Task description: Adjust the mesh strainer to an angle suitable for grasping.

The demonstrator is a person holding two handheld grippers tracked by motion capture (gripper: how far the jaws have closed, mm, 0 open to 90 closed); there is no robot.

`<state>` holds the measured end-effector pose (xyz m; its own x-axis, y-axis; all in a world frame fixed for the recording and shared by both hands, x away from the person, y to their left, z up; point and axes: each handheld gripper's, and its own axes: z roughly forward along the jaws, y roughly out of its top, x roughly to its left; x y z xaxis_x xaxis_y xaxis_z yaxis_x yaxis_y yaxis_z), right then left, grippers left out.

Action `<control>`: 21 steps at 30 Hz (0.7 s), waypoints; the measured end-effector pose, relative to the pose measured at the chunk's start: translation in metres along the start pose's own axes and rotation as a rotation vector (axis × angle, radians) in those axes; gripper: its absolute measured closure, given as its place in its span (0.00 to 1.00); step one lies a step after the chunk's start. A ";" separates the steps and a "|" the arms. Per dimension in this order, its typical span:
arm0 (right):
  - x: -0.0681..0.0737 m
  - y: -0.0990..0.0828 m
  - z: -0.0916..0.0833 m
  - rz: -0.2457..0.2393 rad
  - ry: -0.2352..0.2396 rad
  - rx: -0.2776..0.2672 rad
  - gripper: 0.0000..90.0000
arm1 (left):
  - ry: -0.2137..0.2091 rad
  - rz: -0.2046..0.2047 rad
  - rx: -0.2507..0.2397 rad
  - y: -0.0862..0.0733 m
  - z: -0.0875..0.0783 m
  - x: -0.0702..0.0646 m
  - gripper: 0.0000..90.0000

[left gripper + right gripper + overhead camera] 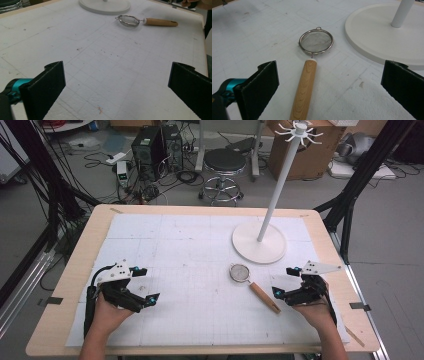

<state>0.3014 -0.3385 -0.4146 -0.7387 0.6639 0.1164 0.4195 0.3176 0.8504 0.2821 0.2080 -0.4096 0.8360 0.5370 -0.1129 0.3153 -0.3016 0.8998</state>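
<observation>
Here, the small mesh strainer (316, 41) is lying on the desk (65, 295) beside the white stand's base (259, 242), its wooden handle (304, 87) being straddled by the wide-spread right tool (329, 85). The left tool (116, 85) is being held wide and empty, well apart. If the round handle is being pinched off-centre, it is likely being rolled aside.

The tabletop (75, 270) was pale wood with rounded corners, and a white gridded sheet (185, 250) covered most of it, leaving a bare wooden margin all round. The sheet was scuffed and speckled with small dark marks. On its far right part stood the round white base (259, 242) of a stand, with a white pole (280, 182) rising from its middle. Just in front of the base, apart from it, lay a small strainer (252, 287) flat on the sheet, its metal mesh bowl nearest the base and its wooden handle pointing toward the near right edge.
</observation>
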 end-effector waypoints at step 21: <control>0.018 0.007 0.017 -0.067 -0.059 0.126 0.06 | -0.001 0.010 0.004 -0.001 0.000 -0.003 0.02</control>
<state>0.2996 -0.3128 -0.4152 -0.7368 0.6755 0.0280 0.4355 0.4426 0.7839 0.2790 0.2065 -0.4104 0.8395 0.5332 -0.1041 0.3083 -0.3099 0.8994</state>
